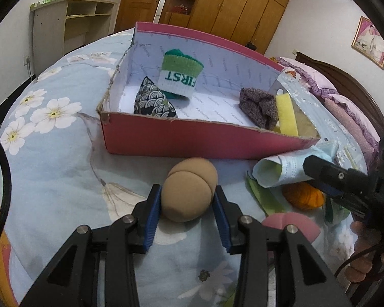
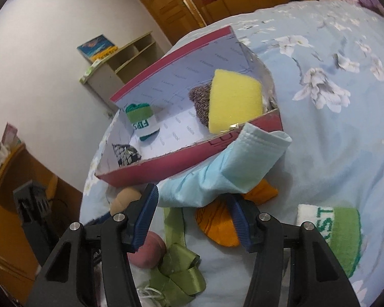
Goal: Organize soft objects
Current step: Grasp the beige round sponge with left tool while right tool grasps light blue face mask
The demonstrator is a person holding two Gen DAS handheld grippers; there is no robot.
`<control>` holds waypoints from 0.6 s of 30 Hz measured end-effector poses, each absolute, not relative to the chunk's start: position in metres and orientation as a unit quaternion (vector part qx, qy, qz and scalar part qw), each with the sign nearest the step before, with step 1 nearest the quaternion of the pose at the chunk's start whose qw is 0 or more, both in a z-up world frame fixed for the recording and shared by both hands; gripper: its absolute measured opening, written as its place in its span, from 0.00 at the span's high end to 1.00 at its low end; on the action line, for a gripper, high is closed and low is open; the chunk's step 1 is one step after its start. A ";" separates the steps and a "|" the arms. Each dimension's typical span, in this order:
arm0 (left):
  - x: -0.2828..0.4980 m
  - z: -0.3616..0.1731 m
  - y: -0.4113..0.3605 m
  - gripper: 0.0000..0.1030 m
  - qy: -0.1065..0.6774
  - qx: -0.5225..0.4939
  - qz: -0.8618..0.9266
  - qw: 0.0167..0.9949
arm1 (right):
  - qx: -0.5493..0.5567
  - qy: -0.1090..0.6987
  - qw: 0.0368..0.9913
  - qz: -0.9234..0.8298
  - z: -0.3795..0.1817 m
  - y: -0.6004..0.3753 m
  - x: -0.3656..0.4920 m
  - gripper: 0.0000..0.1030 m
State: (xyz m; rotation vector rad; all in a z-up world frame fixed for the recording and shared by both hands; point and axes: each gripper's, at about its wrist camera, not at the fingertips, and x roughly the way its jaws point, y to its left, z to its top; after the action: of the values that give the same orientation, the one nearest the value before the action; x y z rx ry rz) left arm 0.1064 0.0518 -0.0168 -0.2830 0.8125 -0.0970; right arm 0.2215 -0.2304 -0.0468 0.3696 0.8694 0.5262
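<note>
Spread over the bed [image 1: 51,158] is a pale blue floral quilt, on which a pink cardboard box [image 1: 181,138] is set with its top open. Inside the box are seen a green and white sock roll [image 1: 180,74], a dark wave-patterned pouch [image 1: 155,99], a speckled knit bundle [image 1: 259,106] and a yellow sponge [image 1: 286,113]. Just in front of the box, a tan foam ball [image 1: 188,190] is pinched between the jaws of the left gripper [image 1: 188,197], both blue pads being pressed against its sides. A light blue folded cloth [image 2: 225,168] is held in the right gripper [image 2: 192,199], its jaws spread wide with the cloth bunched between them and draped against the box wall. Beneath it lie an orange soft piece [image 2: 217,227], a green ribbon [image 2: 179,266], a pink ball [image 2: 147,249] and a second green and white sock [image 2: 340,227]
</note>
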 end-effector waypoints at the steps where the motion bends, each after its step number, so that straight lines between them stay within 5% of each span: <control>1: 0.107 -0.017 0.051 0.60 0.393 -0.136 -0.047 0.908 | 0.185 0.414 0.856 0.249 -0.047 -0.232 0.222 0.44; 6: 0.106 -0.017 0.051 0.60 0.393 -0.137 -0.047 0.908 | 0.210 0.416 0.853 0.235 -0.046 -0.234 0.228 0.47; 12: 0.105 -0.017 0.054 0.61 0.390 -0.145 -0.052 0.908 | 0.215 0.418 0.856 0.217 -0.055 -0.240 0.229 0.72; 18: 0.100 -0.011 0.054 0.62 0.382 -0.147 -0.054 0.911 | 0.199 0.392 0.870 0.223 -0.048 -0.240 0.212 0.75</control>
State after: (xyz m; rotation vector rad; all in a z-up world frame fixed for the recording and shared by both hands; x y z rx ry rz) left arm 0.0998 0.0539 -0.0114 -0.3039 0.7866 -0.1124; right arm 0.2120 -0.2404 -0.0475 0.4157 0.8197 0.4660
